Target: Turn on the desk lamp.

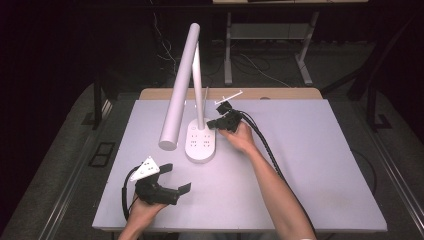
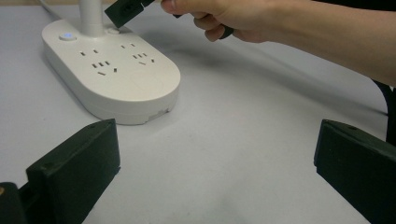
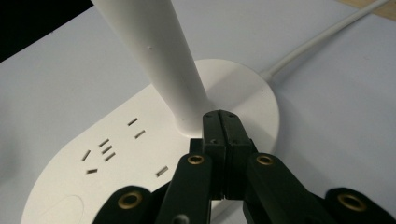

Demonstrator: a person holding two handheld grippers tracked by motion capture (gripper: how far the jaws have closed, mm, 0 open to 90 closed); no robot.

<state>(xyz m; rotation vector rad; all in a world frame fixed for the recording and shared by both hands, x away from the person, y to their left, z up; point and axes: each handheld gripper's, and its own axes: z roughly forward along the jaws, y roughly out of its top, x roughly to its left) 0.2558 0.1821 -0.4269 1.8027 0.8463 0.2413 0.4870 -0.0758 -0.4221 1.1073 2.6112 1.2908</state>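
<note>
Right gripper (image 3: 221,122) clenched, tip at the foot of the lamp stem, apparently going for a switch.

I hold its 2 jaws pressed together, grasping nothing, over the white oval lamp base with socket slots (image 1: 201,144), which sits mid-table on the pale grey tabletop (image 1: 310,170). My left gripper (image 1: 176,179) rests released, near that base. Next I judge a short press down. The button itself lies hidden beneath the tip.

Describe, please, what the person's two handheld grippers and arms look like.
Both are black two-jaw tools. The left gripper has blocky rectangular jaws, a grey three-cornered plate on top and a looping black cable. The right gripper shows brass-coloured rivets on its linkage and a thick black cable. Both forearms are bare, without sleeves.
</note>
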